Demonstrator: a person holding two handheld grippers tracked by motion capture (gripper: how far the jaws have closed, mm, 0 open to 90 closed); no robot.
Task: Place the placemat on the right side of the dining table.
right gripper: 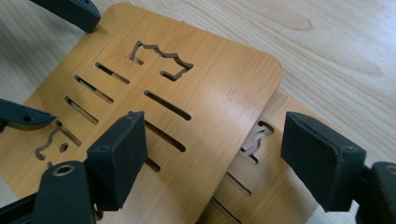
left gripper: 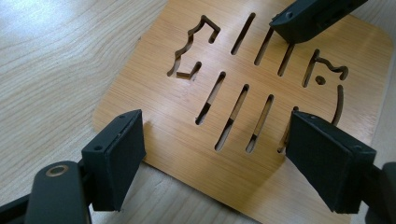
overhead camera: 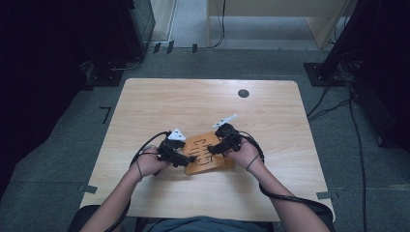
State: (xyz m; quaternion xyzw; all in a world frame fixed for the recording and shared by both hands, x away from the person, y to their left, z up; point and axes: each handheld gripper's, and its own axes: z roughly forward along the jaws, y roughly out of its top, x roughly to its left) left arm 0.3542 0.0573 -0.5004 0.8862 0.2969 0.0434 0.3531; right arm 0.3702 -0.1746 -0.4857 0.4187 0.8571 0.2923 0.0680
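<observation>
Claws (overhead camera: 192, 158) (overhead camera: 211, 150) open, angled over board (overhead camera: 205, 166)

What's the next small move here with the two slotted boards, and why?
Probably close the left gripper on the near edge of the top slotted wooden board: its jaws stand open astride that edge, gripping nothing. The right gripper is also open, over the spot where the top board overlaps the lower board, so neither holds anything.

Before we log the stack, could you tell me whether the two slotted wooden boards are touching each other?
Touching. The right gripper view shows the upper slotted wooden board lying overlapped on the lower slotted wooden board, no gap visible at its edge.
</observation>
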